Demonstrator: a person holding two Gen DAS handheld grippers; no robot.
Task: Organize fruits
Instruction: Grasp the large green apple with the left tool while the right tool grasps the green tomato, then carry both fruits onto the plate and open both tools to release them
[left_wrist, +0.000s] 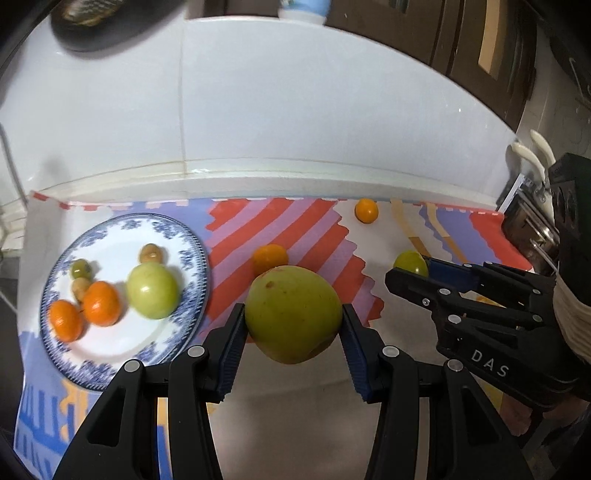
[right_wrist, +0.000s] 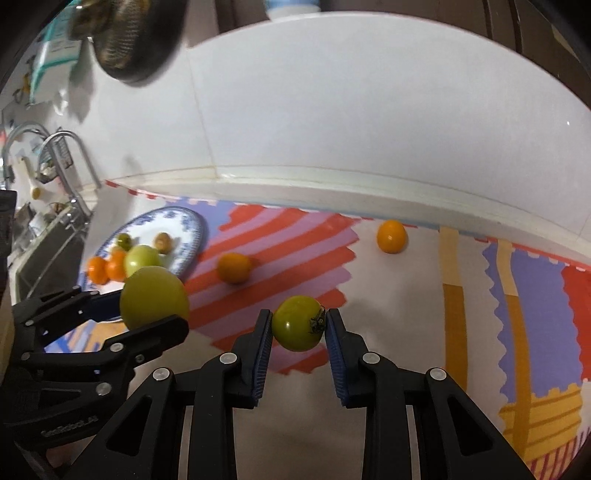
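The left hand-held gripper (left_wrist: 293, 332) is clamped on a large round yellow-green fruit (left_wrist: 293, 314), perhaps a guava, held clear of the patterned mat on the table (left_wrist: 406, 236). The right hand-held gripper (right_wrist: 298, 328) is clamped on a small green tomato (right_wrist: 298, 323) by its sides. Both look smooth and firm but bruisable, so a gentle grip across the widest part suits. The blue-patterned white plate (left_wrist: 192, 236) lies left. "DAS" is printed on the right tool; the left tool's lettering is too blurred to read.
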